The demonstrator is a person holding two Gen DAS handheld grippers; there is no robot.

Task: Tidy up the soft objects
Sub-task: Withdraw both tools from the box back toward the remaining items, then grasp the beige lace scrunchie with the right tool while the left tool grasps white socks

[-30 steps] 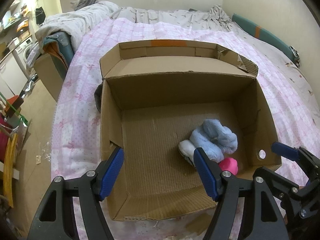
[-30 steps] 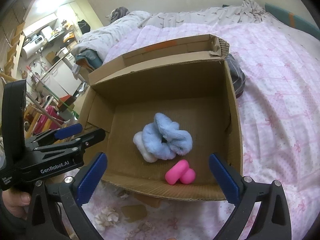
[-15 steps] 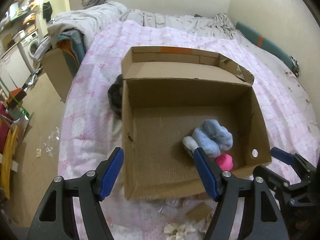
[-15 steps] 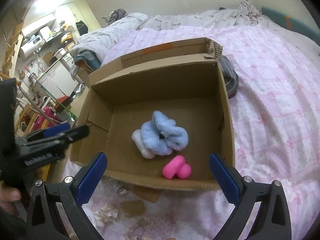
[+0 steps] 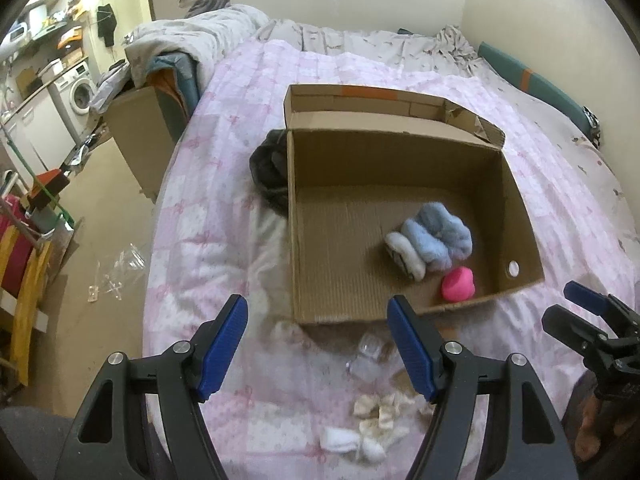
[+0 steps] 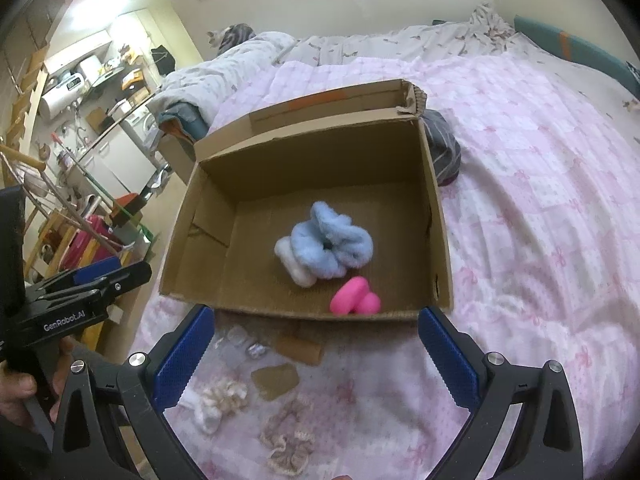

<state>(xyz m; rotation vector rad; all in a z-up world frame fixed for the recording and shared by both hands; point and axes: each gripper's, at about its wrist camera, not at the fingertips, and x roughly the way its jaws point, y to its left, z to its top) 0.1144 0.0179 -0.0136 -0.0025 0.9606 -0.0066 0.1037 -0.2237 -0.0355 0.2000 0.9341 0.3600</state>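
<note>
An open cardboard box point(image 5: 294, 240) point(image 6: 436, 216) lies on the pink bedspread. Inside it sit a fluffy blue-and-white sock bundle point(image 5: 430, 242) point(image 6: 326, 246) and a pink soft toy point(image 5: 459, 285) point(image 6: 355, 301). Both grippers hang above the bed in front of the box's near wall. My left gripper point(image 5: 318, 346) is open with nothing between its blue pads. My right gripper point(image 6: 316, 354) is open and empty too. Under them lie cream scrunchies point(image 5: 378, 414) point(image 6: 222, 394), a white sock point(image 5: 352, 442) and a beige scrunchie point(image 6: 290, 440).
Brown cardboard scraps point(image 6: 276, 380) and clear plastic bits point(image 5: 366, 360) lie by the box's near wall. A dark striped garment point(image 5: 270, 168) point(image 6: 442, 148) lies against the box's side. The bed's edge drops to the floor point(image 5: 104, 216) at left, where another box point(image 5: 136, 136) stands.
Both grippers have drawn back and up from over the box. The box now looks smaller, and the scrunchies and scraps in front of it have come into view.
</note>
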